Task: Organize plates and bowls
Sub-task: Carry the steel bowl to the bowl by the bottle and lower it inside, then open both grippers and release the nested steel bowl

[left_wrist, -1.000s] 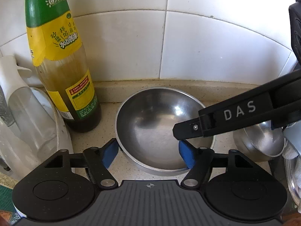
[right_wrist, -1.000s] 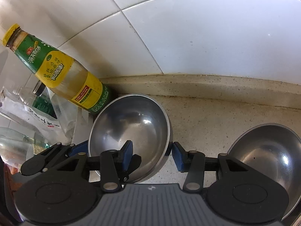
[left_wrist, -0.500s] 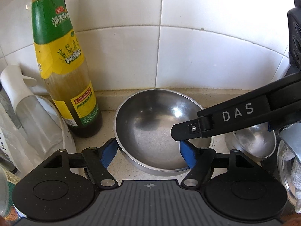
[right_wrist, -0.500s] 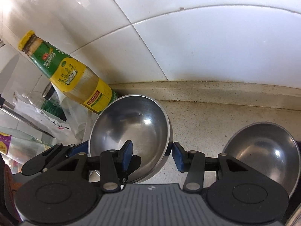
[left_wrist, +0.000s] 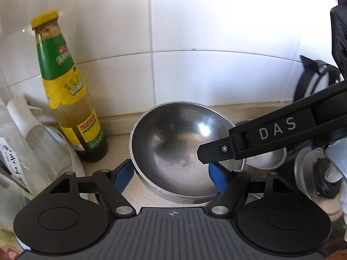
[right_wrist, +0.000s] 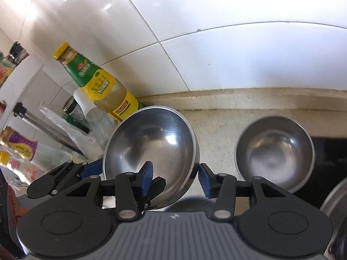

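Observation:
A large steel bowl [left_wrist: 173, 143] hangs a little above the counter, throwing a shadow below. My right gripper [right_wrist: 175, 178] is shut on the large steel bowl's [right_wrist: 149, 143] right wall, one pad inside and one outside. My left gripper [left_wrist: 170, 177] is open and its jaws are opening. Its left pad sits just outside the bowl's left wall and its right pad inside near the right rim, beside the right gripper's finger [left_wrist: 271, 138]. A smaller steel bowl [right_wrist: 275, 151] rests on the counter to the right, and the left wrist view shows only a sliver of that smaller bowl [left_wrist: 266, 162].
A green and yellow sauce bottle [left_wrist: 69, 99] stands left of the bowl against the tiled wall. Clear plastic containers and bags [left_wrist: 32, 147] crowd the far left. A black stove top [right_wrist: 329, 162] lies right of the smaller bowl. A gloved hand [left_wrist: 336, 162] shows at the right.
Both grippers have risen with the large bowl between them; the counter, the bottle and the smaller bowl now look lower and farther off. The left jaws stand slightly wider.

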`<state>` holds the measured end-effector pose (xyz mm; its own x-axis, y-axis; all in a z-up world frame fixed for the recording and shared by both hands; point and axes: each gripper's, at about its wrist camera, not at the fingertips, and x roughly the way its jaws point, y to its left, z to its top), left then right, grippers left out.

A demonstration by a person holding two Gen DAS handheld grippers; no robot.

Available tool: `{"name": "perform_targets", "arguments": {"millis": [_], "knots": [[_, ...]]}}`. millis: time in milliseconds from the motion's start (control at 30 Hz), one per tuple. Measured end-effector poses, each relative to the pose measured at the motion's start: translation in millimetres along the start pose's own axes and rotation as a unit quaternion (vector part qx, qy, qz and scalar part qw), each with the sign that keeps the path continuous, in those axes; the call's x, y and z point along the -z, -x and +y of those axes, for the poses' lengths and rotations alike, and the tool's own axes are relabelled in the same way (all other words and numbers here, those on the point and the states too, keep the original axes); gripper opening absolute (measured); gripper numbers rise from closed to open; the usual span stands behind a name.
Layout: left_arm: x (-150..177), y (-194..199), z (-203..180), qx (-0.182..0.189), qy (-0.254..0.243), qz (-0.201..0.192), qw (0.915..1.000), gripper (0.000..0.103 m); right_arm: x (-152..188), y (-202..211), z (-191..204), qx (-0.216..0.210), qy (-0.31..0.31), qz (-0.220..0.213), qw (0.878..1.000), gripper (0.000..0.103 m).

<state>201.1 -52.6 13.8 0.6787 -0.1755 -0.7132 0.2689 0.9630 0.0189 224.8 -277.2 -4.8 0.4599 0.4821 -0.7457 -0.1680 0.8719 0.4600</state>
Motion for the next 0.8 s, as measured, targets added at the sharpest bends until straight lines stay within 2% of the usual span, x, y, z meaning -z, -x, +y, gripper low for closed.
{"name": "perform_targets", "arguments": {"millis": [267, 533, 800], "knots": [[20, 24, -23, 0.014, -0.024, 0.002, 0.9996, 0.083, 34, 22, -4, 0.012, -0.019, 0.007, 1.0, 0.051], [45, 21, -38, 0.035, -0.039, 0.033, 0.9981, 0.084, 63, 19, -16, 0.028, -0.044, 0.034, 0.998, 0.051], [60, 14, -43, 0.048, -0.046, 0.054, 0.9963, 0.081, 71, 15, -23, 0.042, -0.047, 0.047, 0.997, 0.054]]}}
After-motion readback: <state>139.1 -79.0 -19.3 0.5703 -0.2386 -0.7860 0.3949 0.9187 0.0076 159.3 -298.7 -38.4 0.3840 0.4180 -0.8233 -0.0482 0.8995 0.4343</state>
